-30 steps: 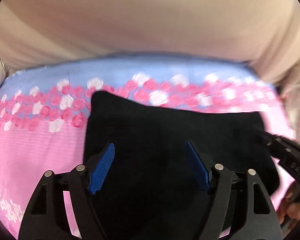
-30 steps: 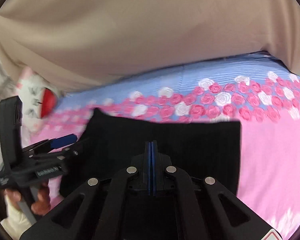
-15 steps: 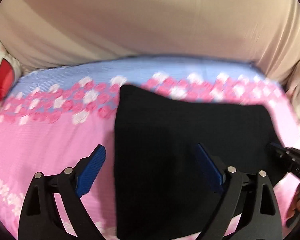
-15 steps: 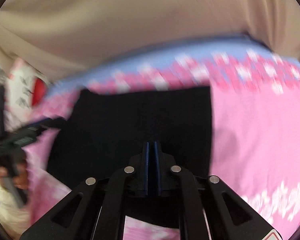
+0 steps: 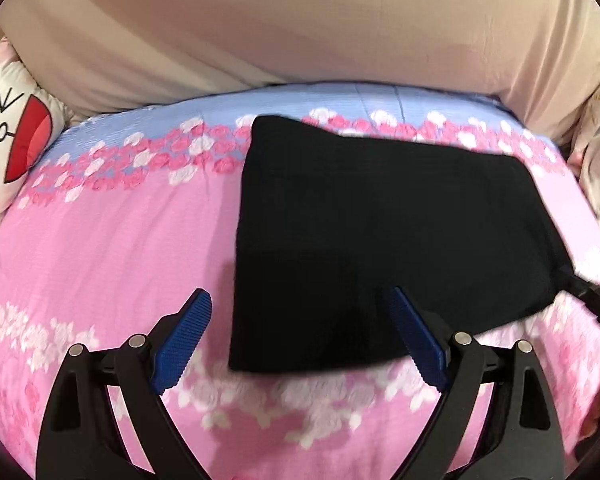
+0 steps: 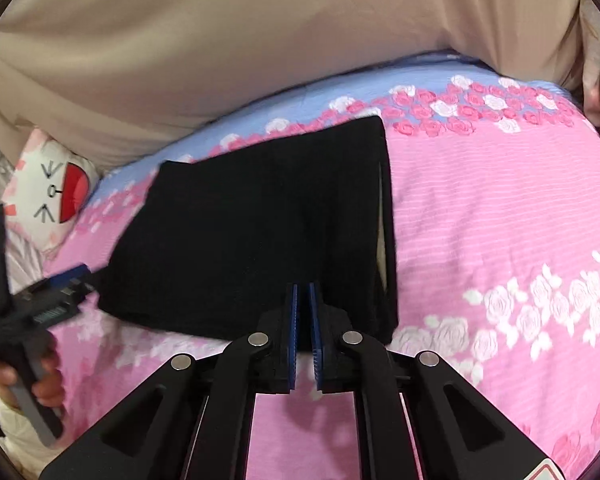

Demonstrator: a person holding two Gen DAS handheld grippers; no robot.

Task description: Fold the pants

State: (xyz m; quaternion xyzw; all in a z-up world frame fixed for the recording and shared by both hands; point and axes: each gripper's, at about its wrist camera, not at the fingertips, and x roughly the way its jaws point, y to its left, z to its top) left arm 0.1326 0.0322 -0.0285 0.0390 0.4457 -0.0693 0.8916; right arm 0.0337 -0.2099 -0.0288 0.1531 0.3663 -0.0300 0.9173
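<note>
— Beige curtain (image 5: 300,28) hangs behind the bed, and a pink rose-print bedsheet (image 5: 100,248) covers it. Where are the pants?

— Black pants (image 5: 380,232) lie folded into a flat rectangle on the bedsheet, below its blue band.

— And the tools?

— Left tool (image 5: 300,340) is spread wide at the pants' near edge, holding nothing. Right tool (image 6: 304,312) has its blue pads nearly together, a thin gap between them, at the pants' near edge; whether they pinch cloth I cannot tell.

— Anything else?

— A cartoon-face pillow (image 6: 48,192) sits left of the pants.

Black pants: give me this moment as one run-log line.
black pants: folded, flat on floral bedsheet | left tool: open, empty | right tool: slightly open, empty
</note>
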